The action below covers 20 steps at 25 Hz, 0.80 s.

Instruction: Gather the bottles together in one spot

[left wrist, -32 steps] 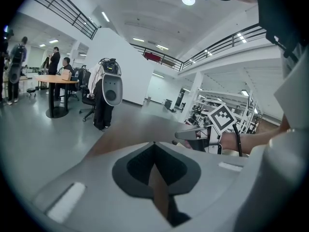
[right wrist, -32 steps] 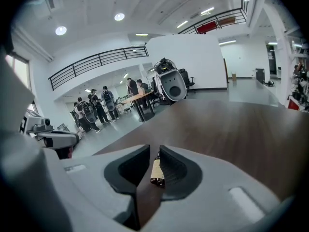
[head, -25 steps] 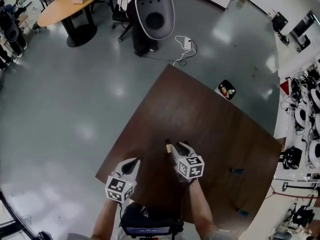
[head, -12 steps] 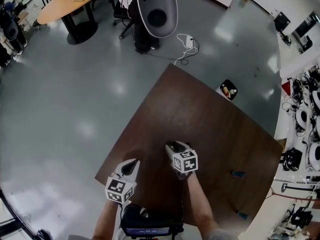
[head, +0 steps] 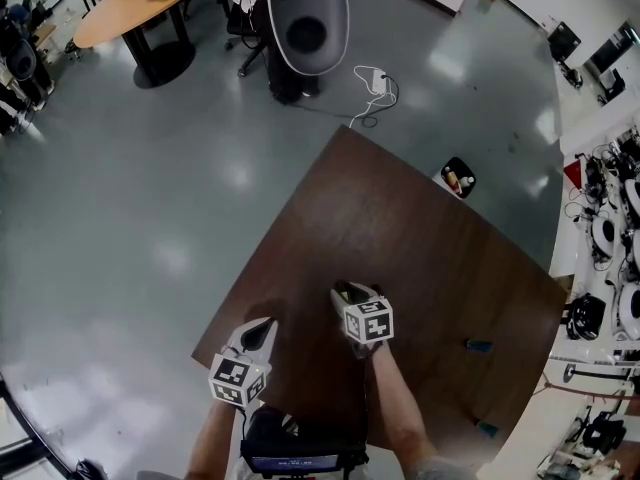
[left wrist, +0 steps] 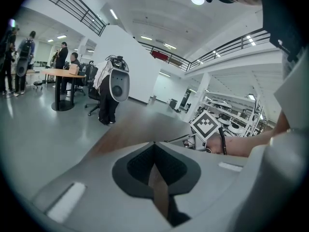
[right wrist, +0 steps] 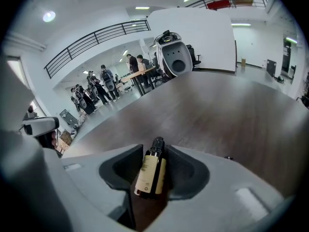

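**Head view.** Dark brown wood-grain table (head: 400, 228) set cornerwise on a glossy grey floor (head: 150, 198). Left gripper (head: 266, 324) and right gripper (head: 352, 292) side by side over the near table corner, each with a cube of black-and-white square markers. Small black tray (head: 457, 179) at the far table edge. Small blue item (head: 475, 345) toward the right edge, too small to identify. Beyond, an oval wooden table (head: 130, 8) and a white pod-shaped machine (head: 305, 23).

**Left gripper view.** Fingers clenched tip to tip, grasping nothing, with bare table behind. White-walled hall with balcony railings and ceiling lamps.

**Right gripper view.** Dark amber bottle (right wrist: 151, 170), black cap pointing away, cream label with print too small to read. Bottle between fingers just spread, then drawn in slightly: released, with a gap along the left finger. People standing far off.
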Each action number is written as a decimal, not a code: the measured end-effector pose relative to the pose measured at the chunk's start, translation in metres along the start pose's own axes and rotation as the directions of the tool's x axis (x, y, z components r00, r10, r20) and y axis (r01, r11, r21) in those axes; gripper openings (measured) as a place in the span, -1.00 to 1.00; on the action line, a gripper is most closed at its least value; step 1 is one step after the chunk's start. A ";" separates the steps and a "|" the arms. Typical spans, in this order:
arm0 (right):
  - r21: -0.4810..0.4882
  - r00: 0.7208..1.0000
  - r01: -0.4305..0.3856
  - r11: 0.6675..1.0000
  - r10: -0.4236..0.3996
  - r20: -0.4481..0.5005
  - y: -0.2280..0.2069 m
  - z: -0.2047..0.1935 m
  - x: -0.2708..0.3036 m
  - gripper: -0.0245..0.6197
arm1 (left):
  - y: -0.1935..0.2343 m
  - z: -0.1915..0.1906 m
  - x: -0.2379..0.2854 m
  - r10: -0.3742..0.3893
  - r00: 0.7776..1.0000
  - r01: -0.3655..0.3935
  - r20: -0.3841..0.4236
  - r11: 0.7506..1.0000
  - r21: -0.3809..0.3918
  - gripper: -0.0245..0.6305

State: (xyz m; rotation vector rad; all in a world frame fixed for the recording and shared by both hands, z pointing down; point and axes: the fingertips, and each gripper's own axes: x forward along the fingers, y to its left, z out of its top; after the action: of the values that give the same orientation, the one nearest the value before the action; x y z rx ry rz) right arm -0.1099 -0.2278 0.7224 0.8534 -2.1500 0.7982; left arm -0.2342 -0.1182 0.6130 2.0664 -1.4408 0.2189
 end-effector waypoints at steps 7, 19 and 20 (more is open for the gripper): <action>0.015 0.998 0.024 1.000 -0.025 0.053 -0.004 0.001 -0.018 -0.45 | -0.002 0.001 -0.004 -0.009 1.000 0.009 0.000 1.000 -0.001 -0.92; 0.042 0.991 0.055 0.998 -0.060 0.120 -0.004 -0.004 -0.046 -0.49 | -0.014 0.002 -0.005 -0.042 0.999 0.042 -0.004 0.999 0.027 -0.92; 0.043 0.990 0.056 0.997 -0.061 0.129 -0.004 -0.003 -0.048 -0.50 | -0.014 0.003 -0.006 -0.044 0.999 0.044 -0.005 0.999 0.029 -0.92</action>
State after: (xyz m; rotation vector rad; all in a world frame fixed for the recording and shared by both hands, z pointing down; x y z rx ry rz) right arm -0.0795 -0.2115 0.6886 1.0096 -2.2171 0.7765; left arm -0.2245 -0.1121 0.6028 2.1174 -1.3956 0.2270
